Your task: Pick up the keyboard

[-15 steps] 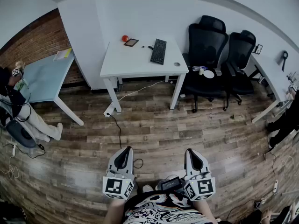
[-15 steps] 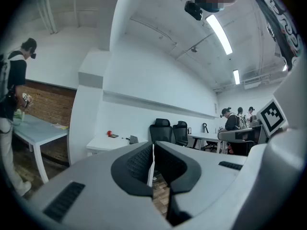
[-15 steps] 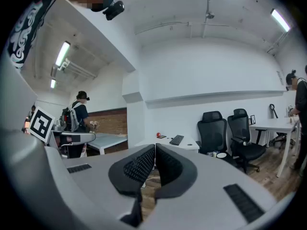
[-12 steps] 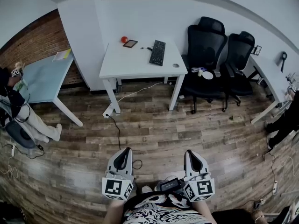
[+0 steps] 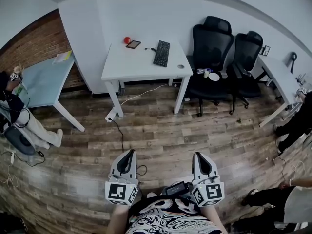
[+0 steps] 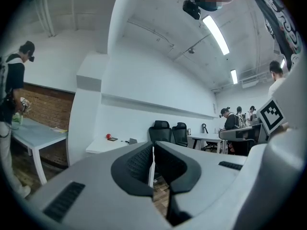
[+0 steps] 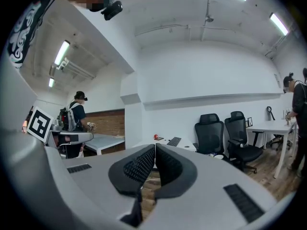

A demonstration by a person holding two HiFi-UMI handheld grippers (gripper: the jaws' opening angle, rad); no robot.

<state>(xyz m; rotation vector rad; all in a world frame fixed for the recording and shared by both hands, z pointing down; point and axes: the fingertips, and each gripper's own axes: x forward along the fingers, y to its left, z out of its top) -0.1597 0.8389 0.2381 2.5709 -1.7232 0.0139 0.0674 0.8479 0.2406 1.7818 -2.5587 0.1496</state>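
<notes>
2 claws, both clenched tight with nothing between the jaws: my left claw and right claw sit level, side by side over the wood floor, close to my body. 1 keyboard lies flat on 1 white desk by the far wall, well apart from me. Near it: 1 red ball, 1 dark tablet. 2 black chairs stand right of the desk.

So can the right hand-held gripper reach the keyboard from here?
Probably not yet. The keyboard lies on the white table across a stretch of wooden floor, and the right hand-held gripper is shut, close by the person's body. Nothing blocks the way.
</notes>
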